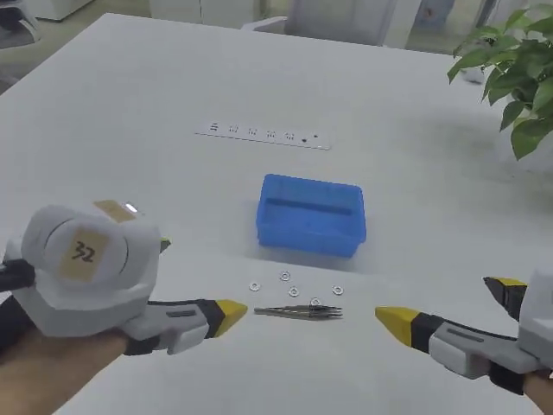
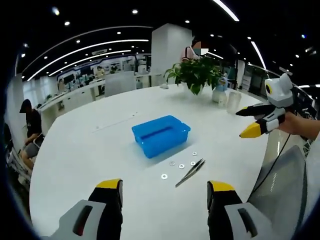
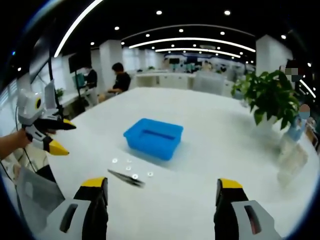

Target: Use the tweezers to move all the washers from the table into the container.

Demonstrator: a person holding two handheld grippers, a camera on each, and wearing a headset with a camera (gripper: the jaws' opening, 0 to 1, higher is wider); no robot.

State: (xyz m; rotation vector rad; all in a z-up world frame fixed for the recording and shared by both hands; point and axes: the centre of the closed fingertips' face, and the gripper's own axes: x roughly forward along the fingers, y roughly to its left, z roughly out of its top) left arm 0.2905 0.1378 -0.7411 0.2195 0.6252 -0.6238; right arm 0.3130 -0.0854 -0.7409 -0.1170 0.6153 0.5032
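- Left gripper [image 2: 165,187] – jaws spread wide and holding nothing, hovering over the white table [image 1: 173,130] on the near side of the work.
- Right gripper [image 3: 162,183] – jaws likewise spread and empty, facing the other gripper across the work.
- Tweezers [image 1: 298,311] – lying flat on the table between the two grippers' yellow tips, untouched.
- Washers [image 1: 294,291] – five small rings scattered just beyond the tweezers, one almost touching them. None is in the container yet.
- Container [image 1: 311,216] – a blue open tray near the washers, on their far side.
- Handling, judged: the tweezers look thin, light, stiff and probably slick. Because they lie flat, they may skid when nudged. The best hold is likely across both limbs near mid-length, so that pressing closes the tips.
- The washers are tiny, flat and light, so they may slide on the smooth top. They are best pinched across the rim.
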